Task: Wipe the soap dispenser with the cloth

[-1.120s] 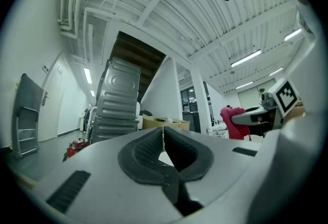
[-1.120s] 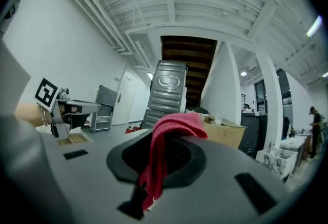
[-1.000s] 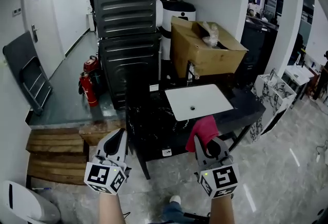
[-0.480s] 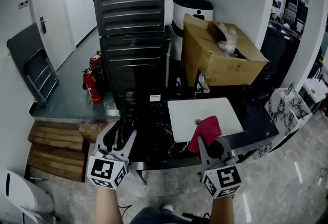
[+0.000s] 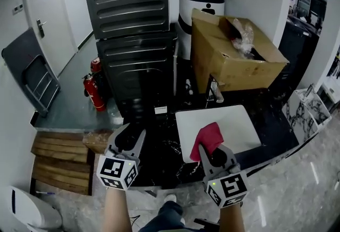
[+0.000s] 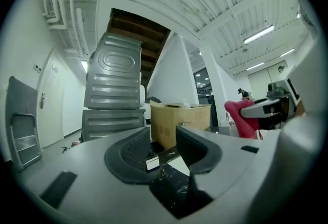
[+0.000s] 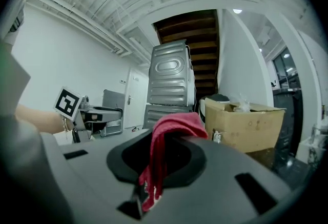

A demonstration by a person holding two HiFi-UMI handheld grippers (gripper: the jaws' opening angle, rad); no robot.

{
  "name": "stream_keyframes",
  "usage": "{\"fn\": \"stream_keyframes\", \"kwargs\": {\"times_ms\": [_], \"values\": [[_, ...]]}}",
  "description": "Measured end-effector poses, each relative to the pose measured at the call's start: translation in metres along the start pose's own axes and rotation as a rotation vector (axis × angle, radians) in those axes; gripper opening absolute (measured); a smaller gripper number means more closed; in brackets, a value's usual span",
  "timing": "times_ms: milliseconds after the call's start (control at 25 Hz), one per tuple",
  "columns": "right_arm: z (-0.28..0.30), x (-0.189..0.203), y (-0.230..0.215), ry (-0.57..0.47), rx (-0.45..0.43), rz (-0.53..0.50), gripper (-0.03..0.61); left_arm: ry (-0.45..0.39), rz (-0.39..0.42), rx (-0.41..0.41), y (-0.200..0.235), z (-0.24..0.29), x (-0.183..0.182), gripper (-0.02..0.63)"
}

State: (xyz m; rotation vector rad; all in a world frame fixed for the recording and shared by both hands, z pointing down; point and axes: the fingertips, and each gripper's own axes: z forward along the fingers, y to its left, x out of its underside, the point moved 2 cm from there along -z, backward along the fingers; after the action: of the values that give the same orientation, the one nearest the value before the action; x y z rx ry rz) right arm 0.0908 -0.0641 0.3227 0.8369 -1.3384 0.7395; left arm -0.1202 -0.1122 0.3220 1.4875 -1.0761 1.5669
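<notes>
My right gripper point(image 5: 212, 150) is shut on a red cloth point(image 5: 208, 136), which hangs over the front edge of the white sink basin point(image 5: 234, 119). In the right gripper view the cloth point(image 7: 171, 123) drapes from between the jaws of that gripper point(image 7: 164, 141). My left gripper point(image 5: 133, 132) is held over the black marble counter point(image 5: 159, 146), left of the basin. Its jaws opened from shut, have just been closing a little, and hold nothing point(image 6: 163, 138). A small pale bottle-like thing point(image 5: 187, 87) stands at the counter's back beside the faucet point(image 5: 213, 91); it is too small to tell as the dispenser.
A cardboard box point(image 5: 234, 58) sits behind the basin. Stacked grey metal machines point(image 5: 133, 24) rise at the back left, with red fire extinguishers point(image 5: 90, 90) beside them. Wooden steps point(image 5: 58, 164) lie left of the counter. A small white card point(image 5: 159, 110) lies on the counter.
Both grippers have come forward from short of the counter to over its front part. The left jaws went from shut to open. The red cloth stays in the right gripper.
</notes>
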Motion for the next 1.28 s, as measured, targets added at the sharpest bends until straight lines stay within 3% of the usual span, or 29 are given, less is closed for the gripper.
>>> {"fn": "stream_keyframes", "kwargs": {"times_ms": [160,400,560,840,1000,1080,1280], "values": [[0.044,0.009,-0.020,0.031,0.007,0.006,0.049,0.071,-0.012,0.032,0.019,0.066,0.026,0.123],[0.104,0.031,-0.044,0.117,0.016,-0.005,0.049,0.210,-0.042,0.115,0.050,0.169,0.083,0.115],[0.132,0.054,-0.053,0.204,0.020,-0.014,0.049,0.256,-0.054,0.143,0.062,0.215,0.113,0.117],[0.158,0.073,-0.058,0.341,0.024,-0.024,0.049,0.239,-0.120,0.151,0.067,0.257,0.135,0.143],[0.164,0.084,-0.057,0.338,0.014,-0.033,0.049,0.205,-0.080,0.144,0.069,0.271,0.135,0.143],[0.166,0.086,-0.056,0.322,0.008,-0.038,0.049,0.215,-0.053,0.144,0.069,0.275,0.136,0.104],[0.158,0.087,-0.053,0.331,0.001,-0.024,0.049,0.253,-0.147,0.138,0.065,0.266,0.135,0.101]]}}
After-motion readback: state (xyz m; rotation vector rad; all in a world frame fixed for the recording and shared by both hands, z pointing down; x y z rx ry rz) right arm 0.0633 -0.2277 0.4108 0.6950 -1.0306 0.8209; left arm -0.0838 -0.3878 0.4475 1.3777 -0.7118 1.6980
